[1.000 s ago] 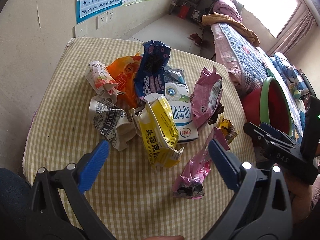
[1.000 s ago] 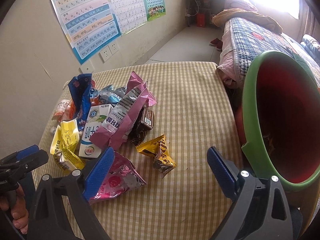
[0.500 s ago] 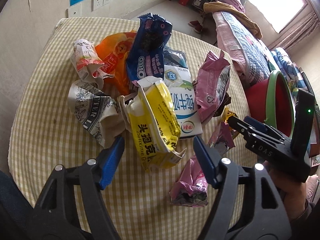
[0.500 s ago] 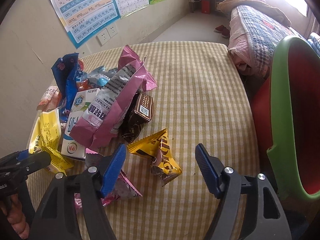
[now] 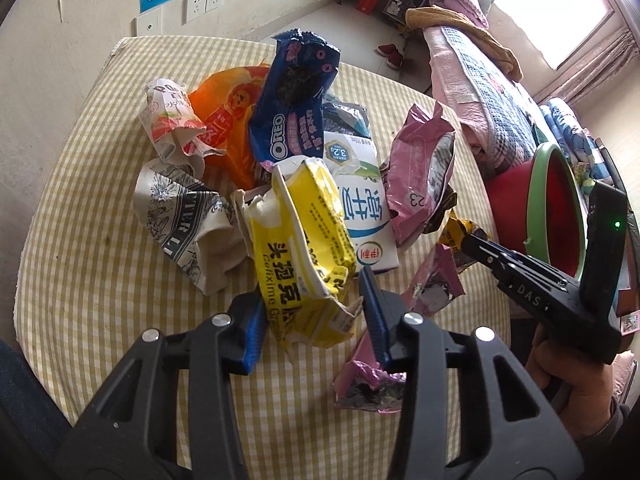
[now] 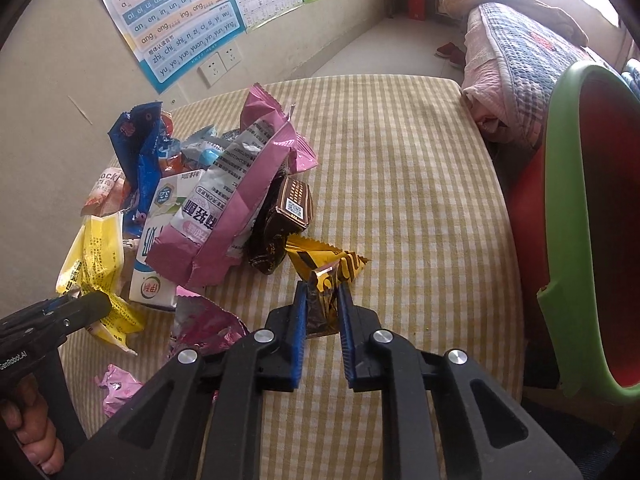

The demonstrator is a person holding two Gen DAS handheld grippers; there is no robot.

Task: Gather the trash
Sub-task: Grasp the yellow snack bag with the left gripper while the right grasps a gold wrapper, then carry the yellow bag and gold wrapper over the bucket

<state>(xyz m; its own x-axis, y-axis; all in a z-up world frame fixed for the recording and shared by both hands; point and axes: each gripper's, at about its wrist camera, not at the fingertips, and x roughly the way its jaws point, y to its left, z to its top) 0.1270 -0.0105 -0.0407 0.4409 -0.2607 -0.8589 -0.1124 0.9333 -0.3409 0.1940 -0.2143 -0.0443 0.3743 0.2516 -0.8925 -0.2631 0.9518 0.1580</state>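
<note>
With both tongs just closing, the left gripper pinching the yellow packet at 6 o'clock of the pile and the right gripper the gold wrapper, either thin, slippery end may slide free on the way to the bin at 3 o'clock

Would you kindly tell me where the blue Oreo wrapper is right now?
In the left wrist view the Oreo wrapper stands at the far side of the pile, beside the orange bag and just behind the milk carton.
</note>
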